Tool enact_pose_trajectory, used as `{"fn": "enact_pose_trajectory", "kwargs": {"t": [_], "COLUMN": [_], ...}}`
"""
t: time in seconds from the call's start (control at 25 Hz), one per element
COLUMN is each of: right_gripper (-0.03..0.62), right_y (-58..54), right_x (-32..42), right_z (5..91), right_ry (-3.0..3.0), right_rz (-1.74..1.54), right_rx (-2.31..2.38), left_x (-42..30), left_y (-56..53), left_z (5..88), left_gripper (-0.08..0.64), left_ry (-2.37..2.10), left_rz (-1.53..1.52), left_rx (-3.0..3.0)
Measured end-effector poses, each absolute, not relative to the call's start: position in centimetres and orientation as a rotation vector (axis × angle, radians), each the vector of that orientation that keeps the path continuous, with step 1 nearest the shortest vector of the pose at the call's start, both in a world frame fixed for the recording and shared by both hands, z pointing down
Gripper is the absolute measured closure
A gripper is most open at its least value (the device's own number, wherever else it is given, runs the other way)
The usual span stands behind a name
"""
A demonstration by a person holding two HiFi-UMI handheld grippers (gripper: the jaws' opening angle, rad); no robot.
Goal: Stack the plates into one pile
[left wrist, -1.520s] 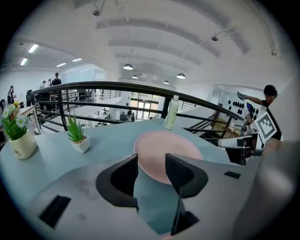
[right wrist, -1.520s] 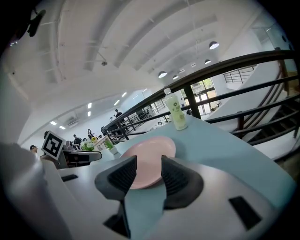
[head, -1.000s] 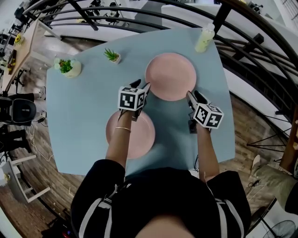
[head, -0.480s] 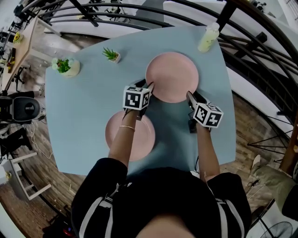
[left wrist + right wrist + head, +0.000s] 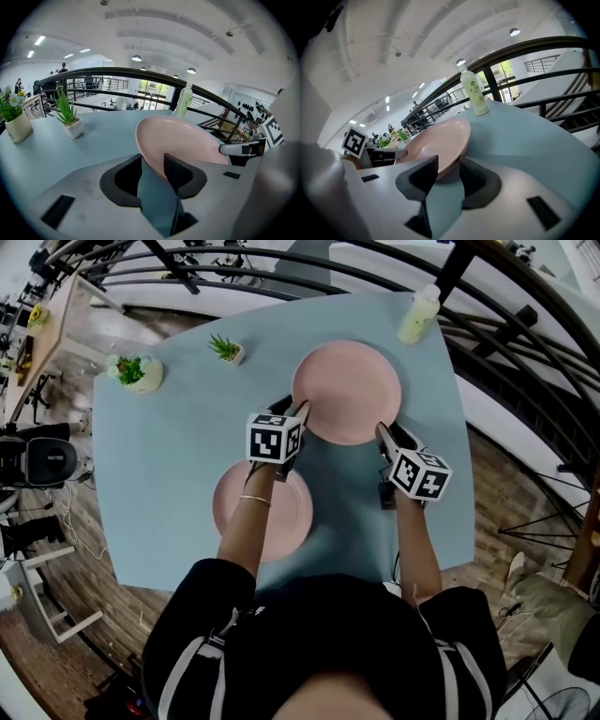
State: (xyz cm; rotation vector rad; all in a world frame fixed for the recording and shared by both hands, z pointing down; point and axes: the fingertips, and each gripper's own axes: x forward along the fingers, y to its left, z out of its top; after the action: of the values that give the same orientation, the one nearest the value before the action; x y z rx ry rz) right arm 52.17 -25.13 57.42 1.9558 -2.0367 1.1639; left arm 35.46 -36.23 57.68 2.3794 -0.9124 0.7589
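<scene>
Far plate (image 5: pixel 346 390) on blue table (image 5: pixel 169 474), beyond near plate (image 5: pixel 286 519); the two lie apart. L claw (image 5: pixel 152 157): jaws wide, just been closing, w/ far plate's near-left rim between them; no firm pinch visible. R claw (image 5: pixel 449 161): jaws clamped on same plate's near-right rim, one above, one below. Near plate partly under L arm (image 5: pixel 246 521).

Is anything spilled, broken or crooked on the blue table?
Nothing is spilled or broken. The bottle, the flower pot and the small potted plant stand upright; the near pink plate lies flat. Only the far pink plate stands out: the right gripper pinches its rim, and the left gripper, jaws just closing, straddles its other side.
</scene>
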Motion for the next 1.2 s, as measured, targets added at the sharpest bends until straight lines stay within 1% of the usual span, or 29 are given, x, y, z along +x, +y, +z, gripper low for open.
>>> {"fn": "enact_pose_trajectory", "kwargs": {"t": [0.32,0.64,0.88,1.2], "right_gripper": [0.453,0.453,0.454,0.454], "right_y": [-24.2,-22.4,-20.7,-18.8], "right_x": [52.0,50.3,47.9,43.1], "right_z": [54.5,52.1,50.9,49.8], "right_ry": [-2.084,-2.115,-2.146,-2.201], "right_rz": [1.084,1.016,0.984,0.957], "right_rx": [1.967,1.956,1.928,1.854], "left_x": [35.0,33.0,30.3,24.9], "left_y": [-34.7,-32.5,-30.3,-27.3], "left_z": [55.3,53.1,52.1,50.9], "left_gripper": [0.411,0.411,0.411,0.411], "left_ry": [-0.935,-0.964,-0.989,-1.053], "left_rz": [0.699,0.629,0.593,0.556], "left_rx": [2.394,2.407,2.402,2.383]}}
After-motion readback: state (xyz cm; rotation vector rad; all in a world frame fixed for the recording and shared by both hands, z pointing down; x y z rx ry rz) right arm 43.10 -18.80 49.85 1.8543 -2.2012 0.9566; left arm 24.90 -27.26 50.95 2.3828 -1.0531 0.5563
